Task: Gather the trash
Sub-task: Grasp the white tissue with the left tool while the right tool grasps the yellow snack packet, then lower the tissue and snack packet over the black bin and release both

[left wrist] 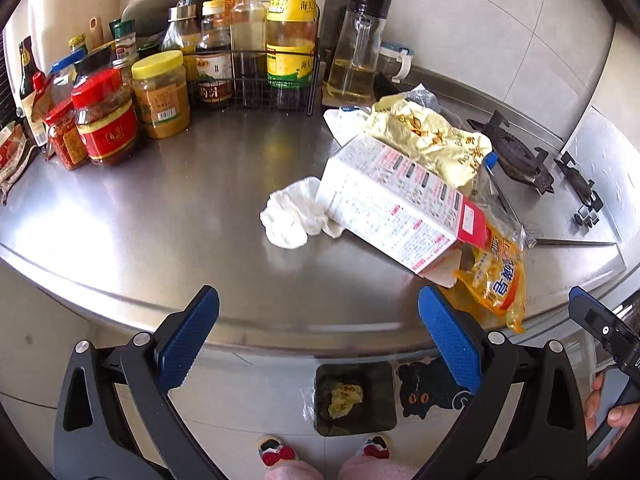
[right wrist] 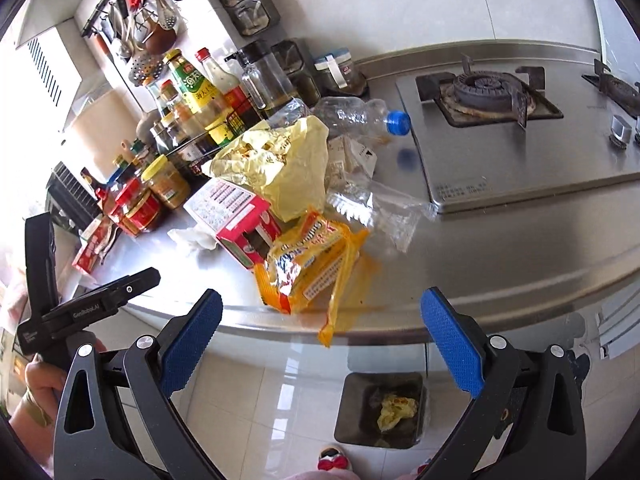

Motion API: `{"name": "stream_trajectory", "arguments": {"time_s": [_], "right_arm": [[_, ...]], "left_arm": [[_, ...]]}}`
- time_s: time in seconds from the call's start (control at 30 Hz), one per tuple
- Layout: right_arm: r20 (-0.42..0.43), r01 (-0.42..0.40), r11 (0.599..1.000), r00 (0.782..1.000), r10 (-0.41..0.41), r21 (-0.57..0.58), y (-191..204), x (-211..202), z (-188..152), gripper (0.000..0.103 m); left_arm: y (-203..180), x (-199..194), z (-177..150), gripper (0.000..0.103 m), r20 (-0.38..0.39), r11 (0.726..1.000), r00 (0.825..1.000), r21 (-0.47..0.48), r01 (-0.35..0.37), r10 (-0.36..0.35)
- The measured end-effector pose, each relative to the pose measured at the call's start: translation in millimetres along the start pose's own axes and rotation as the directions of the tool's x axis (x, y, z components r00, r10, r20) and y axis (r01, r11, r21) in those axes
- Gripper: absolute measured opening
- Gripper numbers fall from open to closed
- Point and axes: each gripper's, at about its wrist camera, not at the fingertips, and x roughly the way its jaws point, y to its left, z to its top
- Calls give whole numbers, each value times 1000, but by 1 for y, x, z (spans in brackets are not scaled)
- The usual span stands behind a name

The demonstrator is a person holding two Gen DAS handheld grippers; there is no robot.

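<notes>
A pile of trash lies on the steel counter (left wrist: 160, 208): a white and red carton (left wrist: 396, 204) on its side, a crumpled white tissue (left wrist: 290, 212), a pale yellow bag (left wrist: 432, 136), an orange snack wrapper (left wrist: 496, 280) at the front edge. The right wrist view adds a clear plastic bottle (right wrist: 352, 114) with a blue cap and clear film (right wrist: 384, 208). Below, a dark bin (left wrist: 354, 398) (right wrist: 382, 410) holds a yellow crumpled wrapper (right wrist: 396, 410). My left gripper (left wrist: 318, 320) and right gripper (right wrist: 322, 320) hang open and empty above the counter's front edge.
Jars and sauce bottles (left wrist: 160, 92) crowd the back left, some in a wire rack (left wrist: 256, 80). A gas hob (right wrist: 488, 96) fills the right of the counter. Utensils (right wrist: 140, 20) hang on the wall. The person's slippered feet (left wrist: 276, 450) stand by the bin.
</notes>
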Motion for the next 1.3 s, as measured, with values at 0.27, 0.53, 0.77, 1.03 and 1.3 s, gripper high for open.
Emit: {"name": "stream_trajectory", "arguments": {"time_s": [0.27, 0.53, 0.77, 1.03, 1.3], "right_arm": [[-20, 9, 1000, 1000, -9, 13, 20, 27, 10, 78], [-91, 36, 992, 996, -25, 123, 22, 58, 7, 56], [-107, 55, 990, 993, -41, 130, 26, 64, 5, 19], [-71, 73, 995, 995, -68, 63, 38, 55, 9, 2], [-11, 72, 997, 997, -71, 35, 45, 23, 13, 2]], "left_arm": [[25, 25, 32, 82, -9, 998, 999, 43, 38, -37], [41, 58, 43, 69, -66, 990, 993, 92, 103, -97], [43, 82, 44, 45, -126, 980, 980, 102, 169, -156], [36, 75, 45, 3, -112, 975, 980, 133, 181, -166], [40, 34, 45, 2, -24, 989, 994, 107, 107, -105]]}}
